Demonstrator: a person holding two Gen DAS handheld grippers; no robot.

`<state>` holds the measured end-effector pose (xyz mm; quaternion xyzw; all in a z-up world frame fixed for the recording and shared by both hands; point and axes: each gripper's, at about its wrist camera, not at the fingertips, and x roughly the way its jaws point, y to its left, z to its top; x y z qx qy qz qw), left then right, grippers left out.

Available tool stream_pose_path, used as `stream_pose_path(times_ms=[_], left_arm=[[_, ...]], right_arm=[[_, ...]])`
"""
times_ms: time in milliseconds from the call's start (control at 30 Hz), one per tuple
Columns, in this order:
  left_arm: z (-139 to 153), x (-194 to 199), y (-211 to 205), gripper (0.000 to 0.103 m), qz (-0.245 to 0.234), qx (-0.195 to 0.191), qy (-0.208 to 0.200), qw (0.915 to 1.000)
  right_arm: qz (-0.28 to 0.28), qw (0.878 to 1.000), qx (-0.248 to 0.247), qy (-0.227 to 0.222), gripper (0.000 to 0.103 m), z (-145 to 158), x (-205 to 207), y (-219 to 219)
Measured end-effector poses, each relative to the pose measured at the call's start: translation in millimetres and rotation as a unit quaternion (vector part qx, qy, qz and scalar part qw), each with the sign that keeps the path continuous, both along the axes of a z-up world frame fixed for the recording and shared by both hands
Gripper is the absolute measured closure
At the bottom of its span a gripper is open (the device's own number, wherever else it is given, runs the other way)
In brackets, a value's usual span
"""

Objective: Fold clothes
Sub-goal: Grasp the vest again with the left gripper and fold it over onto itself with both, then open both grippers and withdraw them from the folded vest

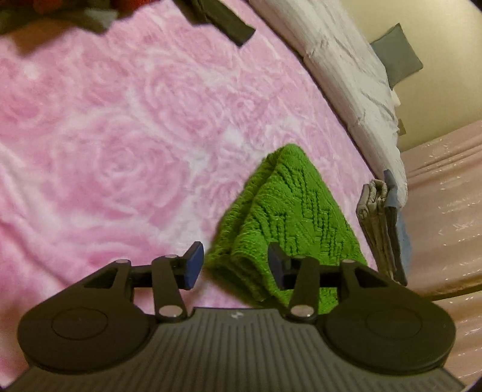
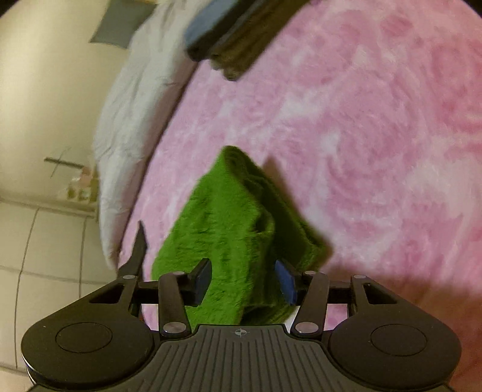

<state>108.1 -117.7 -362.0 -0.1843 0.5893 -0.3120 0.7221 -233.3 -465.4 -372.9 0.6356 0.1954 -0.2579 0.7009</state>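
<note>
Currently the green knitted garment sits on the bed, on the pink rose-pattern blanket, already doubled over: layered edges show at its near end in the left wrist view, and a thick rolled edge shows along its right side in the right wrist view.

Left gripper: jaws apart at moderate width, nothing clamped. Near end of the green piece lies between and just past the pads; contact w/ the right pad can't be confirmed.

Right gripper: jaws also apart, straddling the near end of the same garment. Fabric fills the gap, but pads don't look pressed into it. Frame is motion-blurred, so a light touch can't be ruled out.

Other items: a stack of folded clothes, grey and blue, at the bed edge near the green piece, stacked neatly. Dark garment at the far side of the blanket, lying loose; red fabric at the far corner, state unclear. White quilt along the bed's side.

Assessment: some pieces are folded and stacked; the green one is at least part-folded. Scene fits two stages equally: grippers closing in for another fold or a lift to the stack, or grippers letting go after a finished fold. Dark and red items appear to remain, as far as visible.
</note>
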Motion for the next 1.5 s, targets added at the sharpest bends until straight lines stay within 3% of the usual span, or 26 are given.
stream_pose_path(times_ms=[67,100,133,167,200,333,567,633,833,867,967,1000,1133,1167,1200,1267,1367,1500], left_arm=[[-9.0,3.0,-5.4,0.062,-0.004,0.0,0.022,0.9997],[-14.7,5.4,-8.6,0.064,-0.009,-0.001,0.03,0.9995],[-17.7,6.1,-10.2,0.066,-0.017,-0.006,0.029,0.9994],[-20.8,6.9,-11.7,0.08,-0.024,-0.011,0.029,0.9992],[-23.5,7.7,-13.3,0.091,-0.033,-0.017,0.027,0.9989],[-29.3,9.6,-9.7,0.093,-0.052,-0.037,0.008,0.9979],[-36.6,8.5,-5.0,0.093,-0.06,-0.047,-0.006,0.9971],[-38.8,8.0,-1.8,0.093,-0.065,-0.049,-0.009,0.9966],[-36.3,8.1,-9.2,0.089,-0.106,-0.025,-0.039,0.9933],[-32.5,8.7,-9.1,0.087,-0.105,-0.021,-0.039,0.9934],[-22.9,10.5,-0.3,0.079,-0.089,-0.03,-0.04,0.9948],[-21.2,11.7,2.6,0.075,-0.083,-0.035,-0.037,0.9953],[-26.9,16.1,-0.9,0.077,-0.079,-0.046,-0.027,0.9954],[-30.0,16.6,-4.6,0.09,-0.085,-0.05,-0.022,0.9949],[-32.1,15.5,-7.6,0.092,-0.092,-0.057,-0.015,0.994],[-34.0,13.0,-8.2,0.094,-0.096,-0.079,-0.011,0.9921],[-43.7,11.9,2.5,0.094,-0.091,-0.09,-0.011,0.9917],[-43.5,6.4,-0.7,0.093,-0.105,-0.045,-0.052,0.9921]], right_arm=[[-0.014,1.0,0.012,-0.006,0.052,-6.3,1.3,-1.1],[-0.019,1.0,0.019,-0.012,0.077,-11.2,3.2,-1.8],[-0.022,0.999,0.019,-0.016,0.094,-12.1,3.6,-1.0],[-0.025,0.999,0.016,-0.019,0.098,-11.0,3.1,0.7],[-0.027,0.999,0.013,-0.022,0.098,-9.9,2.6,2.3],[-0.007,0.996,-0.06,-0.063,0.1,10.7,-9.9,18.7],[-0.019,0.997,-0.072,-0.012,0.1,-4.1,-17.6,28.1],[-0.022,0.997,-0.065,0.024,0.1,-14.9,-17.2,26.7],[-0.012,0.995,-0.053,0.079,0.099,-16.3,1.3,24.6],[-0.015,0.995,-0.052,0.084,0.093,-13.7,1.5,25.0],[-0.026,0.995,-0.052,0.087,0.044,-7.3,-2.7,28.9],[-0.03,0.995,-0.053,0.083,0.043,-5.7,-5.9,31.7],[-0.032,0.996,-0.041,0.069,0.044,-8.8,-4.6,35.0],[-0.03,0.997,-0.037,0.067,0.044,-10.3,-2.3,34.5],[-0.026,0.997,-0.036,0.066,0.069,-12.9,-0.1,33.7],[-0.022,0.997,-0.038,0.062,0.1,-16.7,2.9,29.7],[-0.029,0.995,-0.063,0.072,0.102,-14.6,0.7,24.6],[-0.014,0.992,-0.053,0.114,0.103,-22.3,-1.2,22.6]])
